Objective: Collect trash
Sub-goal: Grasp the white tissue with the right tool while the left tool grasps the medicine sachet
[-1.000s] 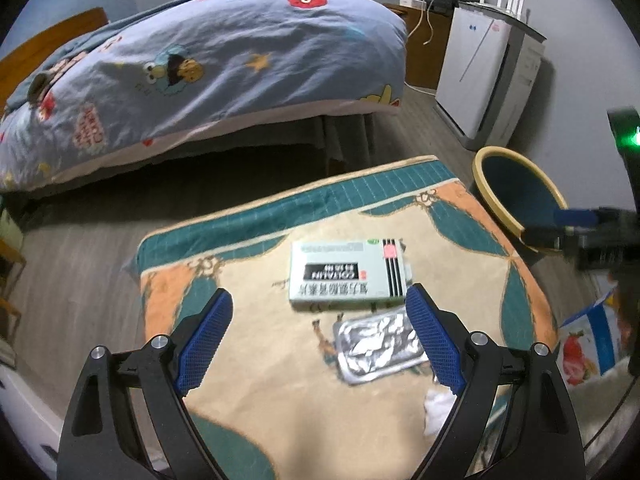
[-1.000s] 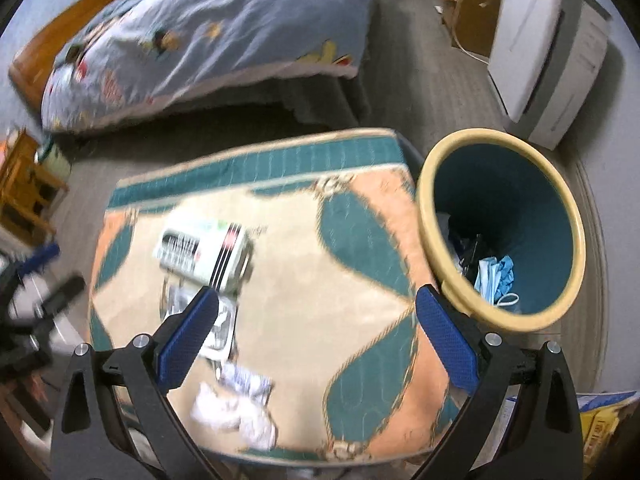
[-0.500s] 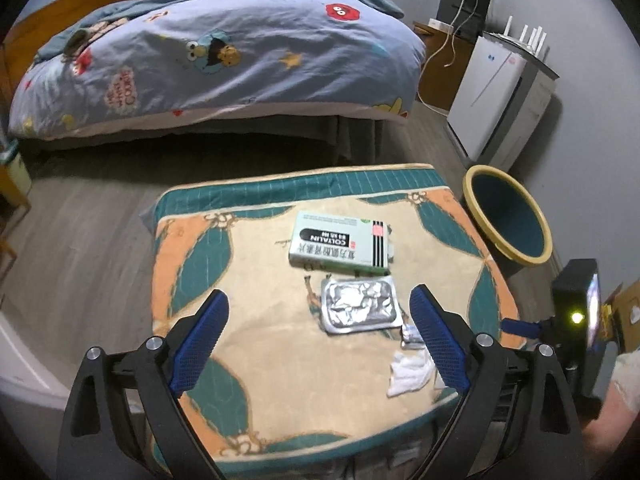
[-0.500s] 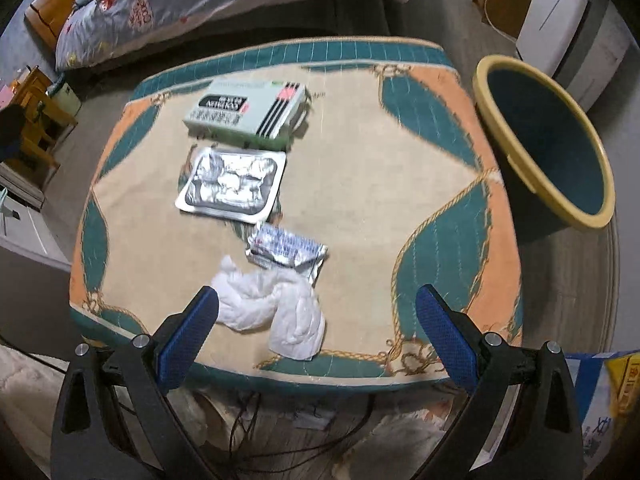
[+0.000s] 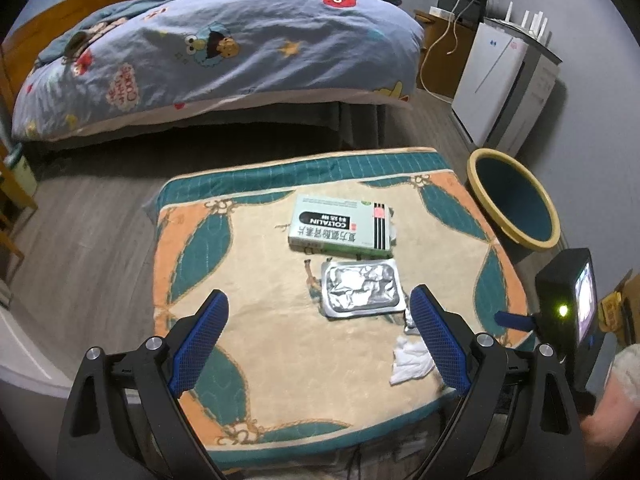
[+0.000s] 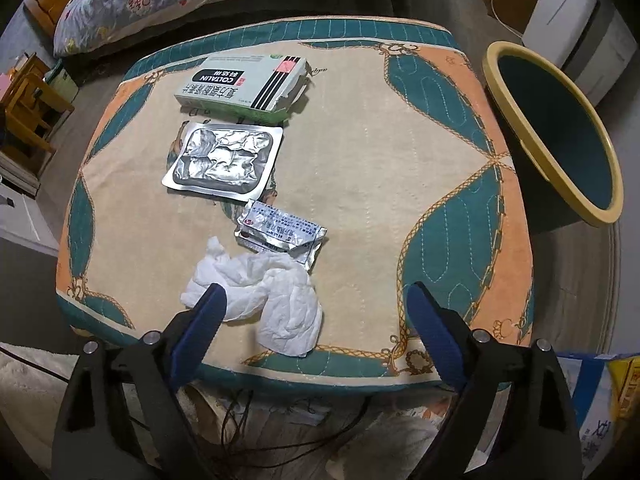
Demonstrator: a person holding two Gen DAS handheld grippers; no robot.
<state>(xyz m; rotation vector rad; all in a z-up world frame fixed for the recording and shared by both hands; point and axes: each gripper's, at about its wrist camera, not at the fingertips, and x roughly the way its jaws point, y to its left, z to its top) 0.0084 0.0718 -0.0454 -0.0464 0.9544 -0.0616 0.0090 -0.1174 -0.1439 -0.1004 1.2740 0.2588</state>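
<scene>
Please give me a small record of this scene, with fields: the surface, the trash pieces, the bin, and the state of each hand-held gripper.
surface: quilted mat
trash on mat: medicine box; foil blister tray; small foil sachet; crumpled tissue
bin: yellow-rimmed bin, beside the mat, no table trash seen inside
left hand-held gripper: open, empty, above the mat
right hand-held gripper: open, just been closing a little, tissue between the jaws, not pressed
</scene>
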